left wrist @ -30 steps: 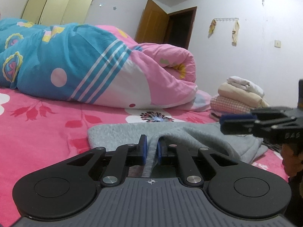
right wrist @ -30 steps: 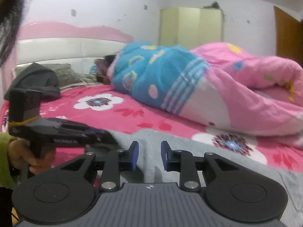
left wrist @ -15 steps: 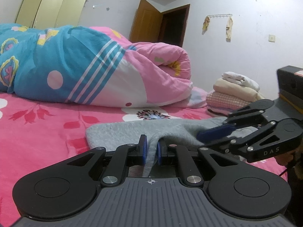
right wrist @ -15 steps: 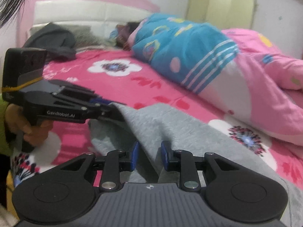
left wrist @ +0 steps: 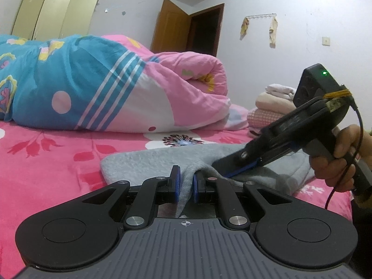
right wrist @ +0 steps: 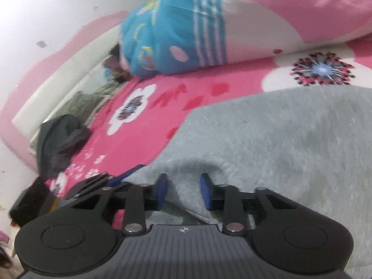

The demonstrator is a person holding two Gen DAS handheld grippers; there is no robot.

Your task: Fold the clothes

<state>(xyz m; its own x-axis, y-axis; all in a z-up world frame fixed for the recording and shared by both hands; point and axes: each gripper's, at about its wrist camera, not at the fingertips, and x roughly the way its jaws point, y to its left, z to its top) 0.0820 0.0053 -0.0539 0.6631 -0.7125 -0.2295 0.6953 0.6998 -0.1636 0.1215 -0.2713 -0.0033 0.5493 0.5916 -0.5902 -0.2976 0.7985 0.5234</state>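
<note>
Garment point(left wrist: 148, 162) flat on bed point(left wrist: 46, 162) for folding | left gripper point(left wrist: 186, 183) clamped on near edge, anchoring | right gripper point(right wrist: 183, 191) closing beside it, jaws apart astride fleece, no pinch yet

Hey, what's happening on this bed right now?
A person is folding a grey fleece garment spread on the pink flowered bedsheet, with a handheld gripper in each hand. The left gripper is shut on a pinched-up fold at the near edge. The right gripper has dropped onto the cloth beside it; its jaws have just been closing, with fleece bunched between them but not yet pressed. A rolled blue and pink quilt lies behind, and folded laundry is stacked at the far right.
</note>
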